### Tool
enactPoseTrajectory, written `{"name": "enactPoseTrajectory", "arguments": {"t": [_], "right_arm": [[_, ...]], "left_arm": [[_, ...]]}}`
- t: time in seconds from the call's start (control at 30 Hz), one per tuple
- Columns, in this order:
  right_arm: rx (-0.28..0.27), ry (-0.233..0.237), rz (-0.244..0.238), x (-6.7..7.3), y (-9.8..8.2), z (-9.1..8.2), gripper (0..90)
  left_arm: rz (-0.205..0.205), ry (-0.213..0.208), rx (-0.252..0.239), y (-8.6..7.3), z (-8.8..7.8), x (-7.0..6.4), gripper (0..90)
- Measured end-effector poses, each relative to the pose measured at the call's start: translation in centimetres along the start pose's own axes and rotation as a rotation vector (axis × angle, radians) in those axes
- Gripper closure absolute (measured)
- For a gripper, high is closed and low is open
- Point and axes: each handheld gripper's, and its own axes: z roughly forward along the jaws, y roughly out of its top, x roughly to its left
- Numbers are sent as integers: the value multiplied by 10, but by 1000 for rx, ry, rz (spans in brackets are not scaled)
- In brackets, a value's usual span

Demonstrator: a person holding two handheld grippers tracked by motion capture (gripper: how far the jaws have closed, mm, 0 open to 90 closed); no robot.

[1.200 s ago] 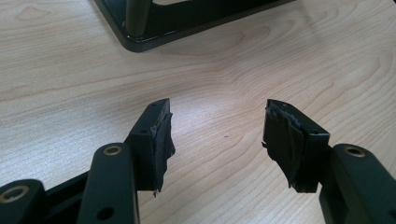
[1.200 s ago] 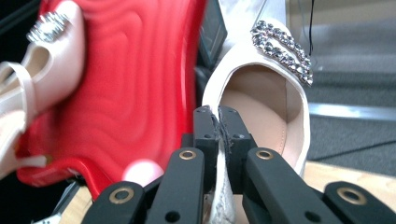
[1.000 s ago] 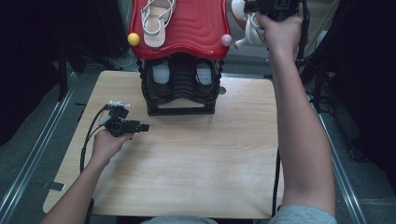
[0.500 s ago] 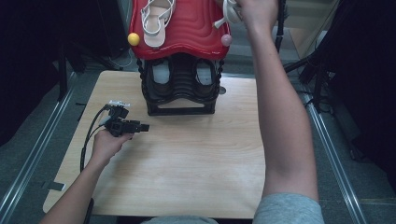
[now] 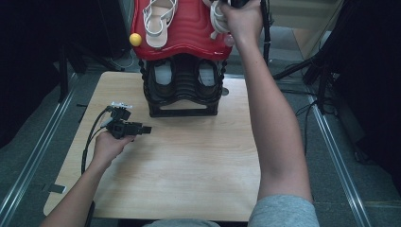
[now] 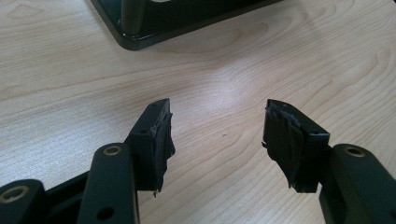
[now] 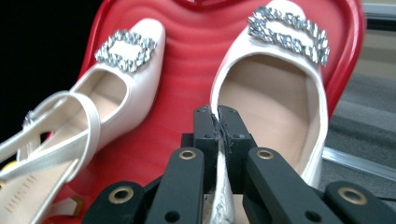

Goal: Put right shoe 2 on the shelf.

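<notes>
A white shoe with a rhinestone buckle (image 7: 275,88) hangs over the right side of the red wavy shelf (image 7: 187,60). My right gripper (image 7: 218,114) is shut on its inner side edge. In the high view the right hand (image 5: 242,21) holds that shoe (image 5: 217,19) at the shelf's (image 5: 189,33) right end. Its matching shoe (image 7: 116,79), with a slingback strap, lies on the shelf's left half (image 5: 160,19). My left gripper (image 6: 217,116) is open and empty, low over the wooden table (image 6: 280,56), left of the rack (image 5: 142,128).
The red shelf tops a black rack (image 5: 182,90) at the table's far edge, with two more shoes on its lower tier. A yellow ball (image 5: 135,39) and a pink ball (image 5: 229,41) cap the shelf's corners. The rack's base (image 6: 154,23) lies just ahead of the left gripper.
The right hand has carried the white shoe leftward, from beyond the shelf's right edge to over its right side. The left hand and gripper have stayed put.
</notes>
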Motion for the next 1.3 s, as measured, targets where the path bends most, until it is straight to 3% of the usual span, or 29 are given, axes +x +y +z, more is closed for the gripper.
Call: {"name": "enactPoseTrajectory", "arguments": {"t": [0.23, 0.7, 1.0, 1.2, 1.3], "right_arm": [[16, 18, -4, 3, -17, 14, 886], [31, 56, -11, 15, -27, 14, 882], [20, 93, 37, 13, -24, 11, 840], [26, 83, 31, 16, -17, 6, 811], [8, 95, 52, 13, -15, 2, 797]], "left_arm": [[-4, 4, 4, 0, 2, 0, 423], [2, 3, 12, 0, 3, -1, 421], [-1, 6, 11, -1, 3, -1, 418], [-1, 3, 15, -1, 2, -1, 417], [-2, 9, 15, -1, 3, 0, 417]]}}
